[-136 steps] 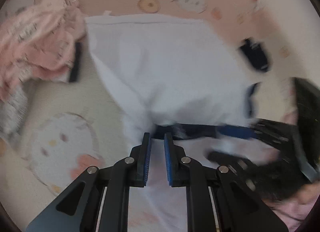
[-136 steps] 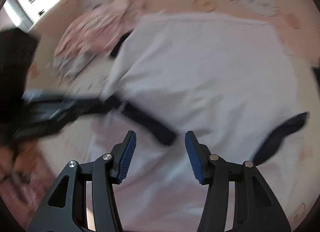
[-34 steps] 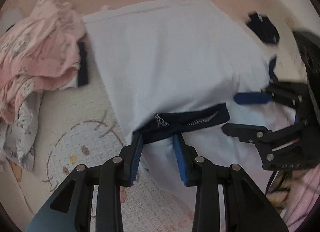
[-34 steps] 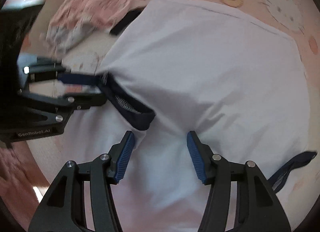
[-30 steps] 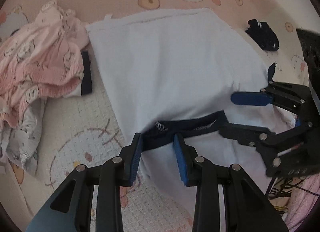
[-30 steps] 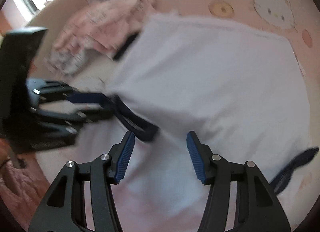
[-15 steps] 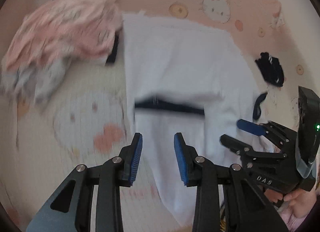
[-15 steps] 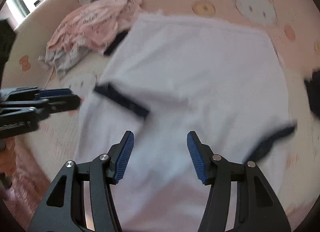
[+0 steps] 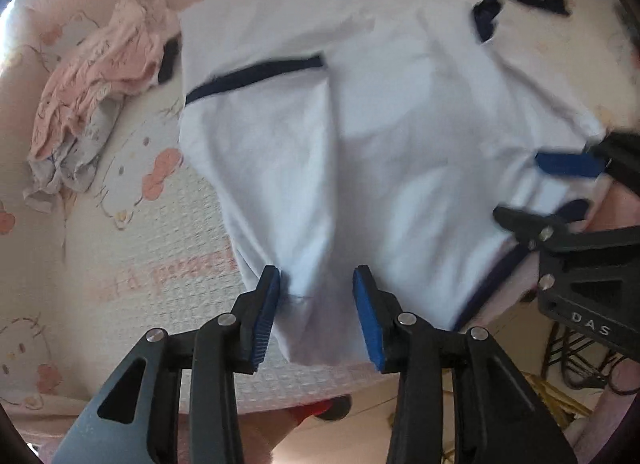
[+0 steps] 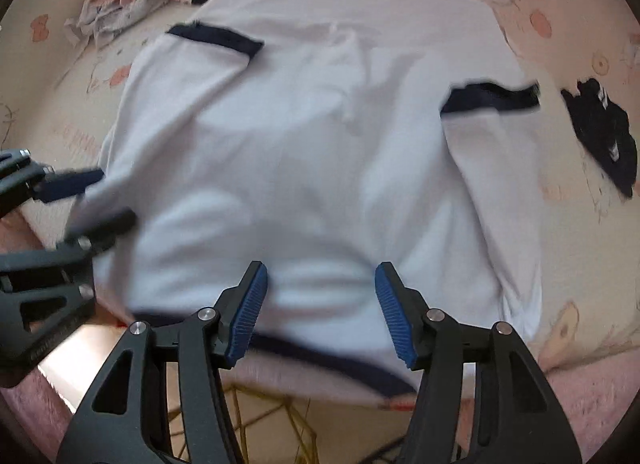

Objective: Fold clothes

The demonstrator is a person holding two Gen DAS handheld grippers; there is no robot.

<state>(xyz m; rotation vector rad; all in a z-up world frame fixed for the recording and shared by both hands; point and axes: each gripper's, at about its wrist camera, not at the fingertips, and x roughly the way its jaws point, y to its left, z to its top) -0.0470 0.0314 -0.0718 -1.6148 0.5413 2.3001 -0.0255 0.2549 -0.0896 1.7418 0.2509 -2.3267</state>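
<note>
Shirt (image 9: pixel 360 135) is lying spread on the bed (image 9: pixel 160 232), white with dark-trimmed sleeves folded in over its body, and its near edge is hanging a little past the bed's front edge. I am holding my left gripper (image 9: pixel 316 304) over the near left corner; its jaws are opening, with cloth lying between the pads but not pinched as far as I can judge. My right gripper (image 10: pixel 320 304) is hovering over the near hem, jaws standing apart, nothing clamped.

Risks I am weighing:

- The hem is drooping off the bed, so if I am closing on only one layer, the lower layer may be slipping down and dragging the folded sleeves askew.
- The pictures are blurred near both grippers, so I am not sure how deep the cloth sits between my left pads; a shallow bite could be letting go mid-lift.
- Lifting the two corners unevenly would be skewing the fold and opening the left sleeve's flap.
- My grippers are working close together at the near edge, and I could be knocking one against the other.
- A pink heap (image 9: pixel 96 79) is touching the shirt's far left corner, and a dark item (image 10: pixel 604 135) is lying just beside the right sleeve; a wide sweep could be catching either.
</note>
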